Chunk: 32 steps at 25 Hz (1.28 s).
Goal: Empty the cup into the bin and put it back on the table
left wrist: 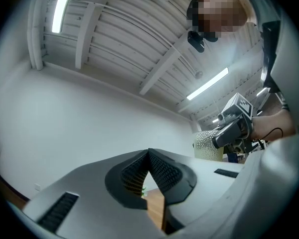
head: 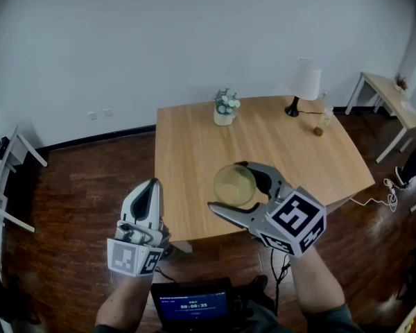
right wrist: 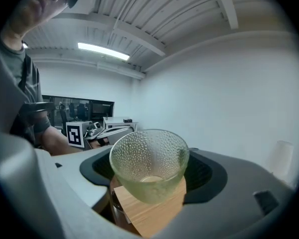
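A dimpled, yellowish clear glass cup [head: 236, 184] stands upright between the jaws of my right gripper [head: 225, 184], which is shut on its sides. It hangs just above the wooden table [head: 194, 137], near the table's front edge. In the right gripper view the cup [right wrist: 149, 163] fills the gap between the dark pads [right wrist: 205, 176], with table wood beneath it. My left gripper [head: 151, 186] is off the table's front left corner, over the floor, with its jaws shut on nothing. In the left gripper view its pads [left wrist: 162, 171] meet at the tips, and the cup [left wrist: 208, 146] shows far right. No bin is in view.
At the table's far side stand a small vase of flowers [head: 226, 108], a white lamp [head: 304, 82] and a small bottle [head: 324, 120]. A light side table [head: 392, 96] is at the right wall, a white frame [head: 14, 158] at the left. A dark screen [head: 194, 302] sits below me.
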### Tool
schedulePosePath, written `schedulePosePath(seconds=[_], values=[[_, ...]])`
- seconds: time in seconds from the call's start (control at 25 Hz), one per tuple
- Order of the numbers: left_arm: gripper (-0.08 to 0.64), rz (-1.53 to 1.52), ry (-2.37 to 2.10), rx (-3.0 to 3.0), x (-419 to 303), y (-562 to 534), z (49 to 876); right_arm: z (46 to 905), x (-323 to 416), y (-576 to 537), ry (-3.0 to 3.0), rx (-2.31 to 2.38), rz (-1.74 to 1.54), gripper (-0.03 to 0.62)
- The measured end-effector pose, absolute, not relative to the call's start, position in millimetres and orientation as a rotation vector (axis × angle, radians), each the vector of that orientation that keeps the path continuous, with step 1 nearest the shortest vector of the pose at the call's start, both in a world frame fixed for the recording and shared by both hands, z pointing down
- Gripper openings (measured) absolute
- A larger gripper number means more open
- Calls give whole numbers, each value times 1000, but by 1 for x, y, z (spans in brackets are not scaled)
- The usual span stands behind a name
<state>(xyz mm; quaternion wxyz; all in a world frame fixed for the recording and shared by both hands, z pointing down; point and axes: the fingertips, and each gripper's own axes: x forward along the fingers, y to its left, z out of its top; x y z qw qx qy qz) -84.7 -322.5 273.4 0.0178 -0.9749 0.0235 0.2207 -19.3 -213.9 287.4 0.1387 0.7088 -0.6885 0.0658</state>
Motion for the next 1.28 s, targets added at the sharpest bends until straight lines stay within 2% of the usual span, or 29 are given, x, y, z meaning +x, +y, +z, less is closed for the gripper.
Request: schedulePosePath(seconds=[0.8,1.28], values=[[-3,646,-81,-3047,68,-144,274,289,121,-15,-1903,2194,185,399],[-3,692,-175,-3020,124,-51,267,292,173,90,-1805,2267,167,399]])
